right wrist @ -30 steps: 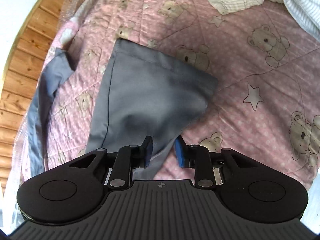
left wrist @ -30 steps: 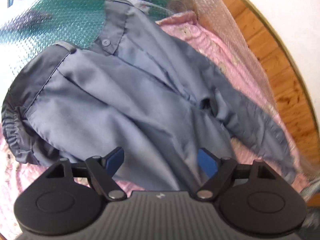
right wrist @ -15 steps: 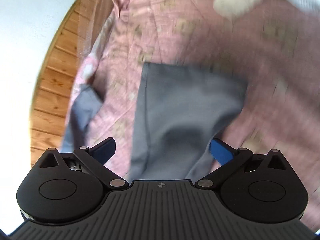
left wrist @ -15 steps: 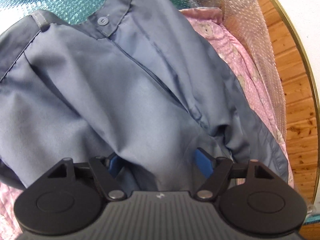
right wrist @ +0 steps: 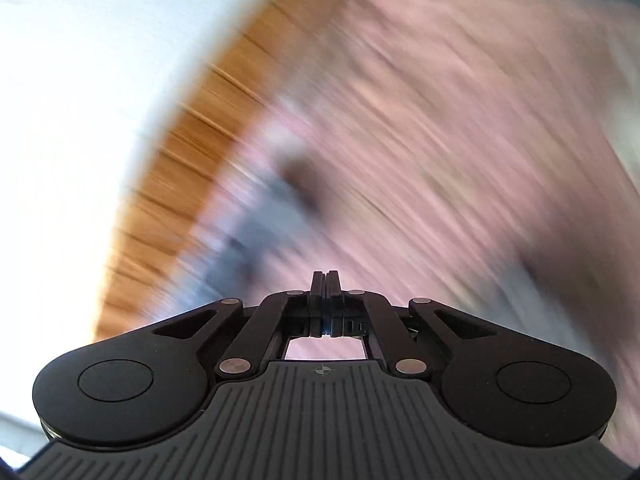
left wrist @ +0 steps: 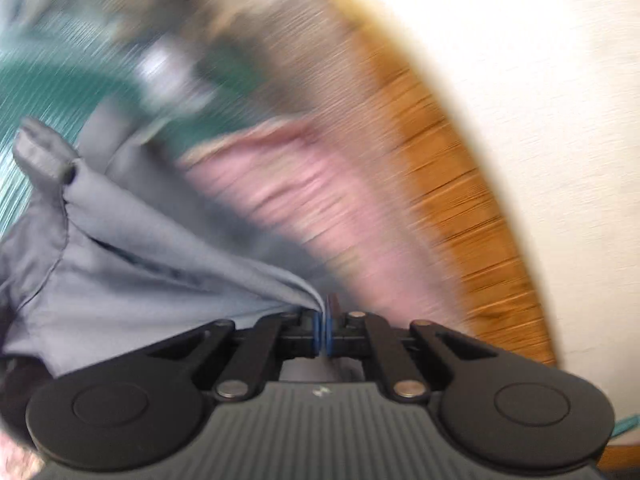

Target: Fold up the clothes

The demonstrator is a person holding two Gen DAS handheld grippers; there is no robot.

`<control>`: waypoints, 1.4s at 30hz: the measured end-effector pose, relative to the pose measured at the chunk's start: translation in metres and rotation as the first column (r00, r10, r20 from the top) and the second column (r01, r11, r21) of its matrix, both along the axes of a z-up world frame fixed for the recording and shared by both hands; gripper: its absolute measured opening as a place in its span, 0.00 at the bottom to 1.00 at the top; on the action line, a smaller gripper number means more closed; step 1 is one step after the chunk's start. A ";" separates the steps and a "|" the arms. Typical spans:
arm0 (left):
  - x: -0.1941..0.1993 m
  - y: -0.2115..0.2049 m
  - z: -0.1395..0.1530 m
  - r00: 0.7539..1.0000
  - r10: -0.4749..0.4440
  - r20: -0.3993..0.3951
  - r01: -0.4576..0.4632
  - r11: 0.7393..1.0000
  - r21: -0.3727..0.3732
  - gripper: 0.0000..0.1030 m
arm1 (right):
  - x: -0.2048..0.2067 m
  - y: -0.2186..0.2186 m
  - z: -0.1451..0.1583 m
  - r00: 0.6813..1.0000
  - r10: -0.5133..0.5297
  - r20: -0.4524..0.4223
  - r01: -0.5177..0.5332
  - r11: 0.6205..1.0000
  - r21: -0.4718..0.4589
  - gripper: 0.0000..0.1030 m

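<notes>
Between the left gripper's (left wrist: 324,322) pressed fingers hangs grey garment (left wrist: 132,264) cloth; right gripper's (right wrist: 326,284) fingers meet bare.

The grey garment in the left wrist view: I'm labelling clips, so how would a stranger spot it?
Find the pink quilt running up the middle; the grey garment lies left of it. It is the plain grey cloth, stitched seams showing, drawn into a point pinched in the left gripper.

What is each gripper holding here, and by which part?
Left gripper pinches a bunched fold of the grey shirt. Right gripper is shut; nothing visible between its fingers.
</notes>
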State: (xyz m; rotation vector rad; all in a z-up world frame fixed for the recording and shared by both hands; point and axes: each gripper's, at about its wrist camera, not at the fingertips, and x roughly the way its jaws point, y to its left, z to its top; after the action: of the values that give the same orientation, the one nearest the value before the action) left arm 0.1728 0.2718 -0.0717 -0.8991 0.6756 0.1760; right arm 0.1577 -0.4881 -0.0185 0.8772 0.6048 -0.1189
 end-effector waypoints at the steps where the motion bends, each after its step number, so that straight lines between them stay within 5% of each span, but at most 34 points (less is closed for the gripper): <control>1: -0.002 -0.003 0.020 0.999 -0.021 0.038 0.020 1.000 0.020 0.02 | 0.006 0.002 0.030 0.998 0.016 0.064 -0.014 1.000 -0.024 0.00; 3: -0.006 -0.008 0.059 0.992 -0.065 0.111 0.059 0.996 0.061 0.02 | 0.002 0.010 0.059 0.992 0.056 0.109 -0.052 0.998 -0.032 0.01; 4: -0.007 -0.010 0.079 0.985 -0.088 0.147 0.077 0.994 0.082 0.03 | -0.003 0.015 0.063 0.993 0.064 0.104 -0.062 0.998 -0.027 0.10; 6: -0.026 -0.009 0.062 0.991 -0.097 0.089 0.088 0.991 0.104 0.03 | -0.022 0.031 0.040 0.993 0.113 0.036 -0.113 0.994 0.001 0.45; 7: -0.036 -0.007 0.047 0.995 -0.087 0.047 0.081 0.990 0.112 0.03 | -0.036 0.041 0.016 0.990 0.143 -0.018 -0.142 0.989 0.047 0.77; 8: -0.046 -0.002 0.024 0.997 -0.073 -0.006 0.073 0.993 0.093 0.04 | -0.051 0.054 -0.014 0.984 0.167 -0.066 -0.159 0.982 0.103 0.87; 12: -0.081 0.017 -0.058 0.984 -0.029 -0.175 0.031 0.999 0.011 0.06 | -0.126 0.107 -0.146 0.910 0.236 -0.340 -0.133 0.945 0.300 0.85; 13: -0.088 0.019 -0.071 0.981 -0.028 -0.191 0.027 1.000 -0.010 0.09 | -0.140 0.109 -0.161 0.915 0.206 -0.348 -0.097 0.947 0.305 0.83; 18: -0.104 0.022 -0.093 0.982 -0.004 -0.190 -0.001 1.000 -0.022 0.20 | -0.185 0.102 -0.200 0.954 0.027 -0.298 0.059 0.959 0.276 0.87; 21: -0.098 0.022 -0.091 0.985 0.010 -0.169 -0.011 1.000 -0.001 0.32 | -0.181 0.088 -0.199 0.964 -0.081 -0.254 0.147 0.957 0.252 0.87; 23: -0.089 0.019 -0.090 0.989 0.013 -0.150 -0.013 1.000 0.001 0.50 | -0.183 0.081 -0.205 0.960 -0.135 -0.244 0.200 0.943 0.264 0.88; 30: -0.070 0.016 -0.110 0.984 0.052 -0.171 -0.057 0.998 -0.022 0.55 | -0.181 0.079 -0.205 0.942 -0.276 -0.190 0.319 0.911 0.260 0.88; 33: -0.073 0.017 -0.113 0.984 0.052 -0.170 -0.057 0.998 -0.024 0.54 | -0.167 0.097 -0.204 0.974 -0.139 -0.179 0.191 0.929 0.318 0.85; 36: -0.075 0.016 -0.123 0.980 0.038 -0.196 -0.045 0.998 -0.033 0.50 | -0.163 0.087 -0.202 0.957 -0.213 -0.197 0.255 0.942 0.220 0.70; 37: -0.074 0.017 -0.126 0.979 0.028 -0.201 -0.037 0.999 -0.039 0.41 | -0.162 0.080 -0.205 0.942 -0.247 -0.229 0.294 0.934 0.204 0.40; 38: -0.071 0.017 -0.130 0.980 0.008 -0.198 -0.018 0.998 -0.053 0.20 | -0.154 0.074 -0.208 0.934 -0.233 -0.271 0.294 0.932 0.211 0.09; 40: -0.058 0.017 -0.117 0.983 -0.019 -0.181 0.017 1.000 -0.009 0.04 | -0.127 0.065 -0.200 0.931 -0.179 -0.317 0.255 0.943 0.215 0.04; 42: -0.044 0.016 -0.103 0.985 -0.045 -0.164 0.052 0.998 0.040 0.01 | -0.082 0.059 -0.152 0.970 -0.149 -0.194 0.189 0.960 0.207 0.02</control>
State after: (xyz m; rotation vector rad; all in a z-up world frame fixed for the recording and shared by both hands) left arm 0.1286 0.2881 -0.1746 -0.8304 0.8423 0.2225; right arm 0.0752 -0.4288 -0.1706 1.1466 0.7176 -0.2907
